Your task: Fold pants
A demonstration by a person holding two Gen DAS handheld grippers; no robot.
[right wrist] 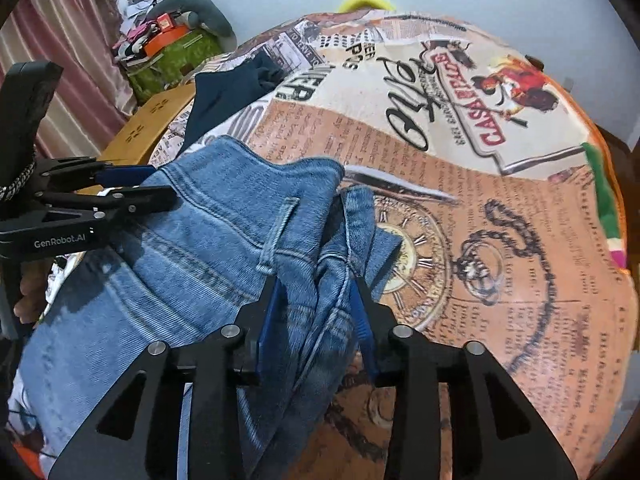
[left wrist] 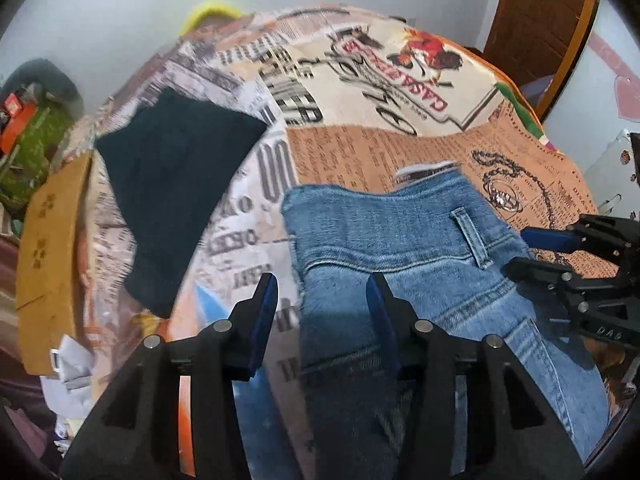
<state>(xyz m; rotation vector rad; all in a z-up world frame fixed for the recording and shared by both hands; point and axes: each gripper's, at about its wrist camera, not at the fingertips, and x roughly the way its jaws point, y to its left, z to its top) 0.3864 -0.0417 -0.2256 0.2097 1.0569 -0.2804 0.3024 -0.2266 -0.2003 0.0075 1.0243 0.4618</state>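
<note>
Blue jeans (left wrist: 400,240) lie waist-end up on a table with a newspaper-print cloth (left wrist: 360,152). My left gripper (left wrist: 324,292) straddles their left edge. A strip of cloth shows between its left pad and the denim, so the jaws stand open. Seen from the right wrist, the left gripper (right wrist: 164,183) sits at the jeans' (right wrist: 200,248) left side. My right gripper (right wrist: 316,284) is shut on a bunched fold of denim at the waistband, near a belt loop (right wrist: 276,232). It appears in the left wrist view as the right gripper (left wrist: 516,251) at the jeans' right edge.
A dark navy garment (left wrist: 176,184) lies folded at the far left of the table. A wooden chair back (left wrist: 52,248) stands beyond the left edge, with a cluttered green box (right wrist: 172,56) and a curtain (right wrist: 72,40) behind. A brown door (left wrist: 536,20) is at the back right.
</note>
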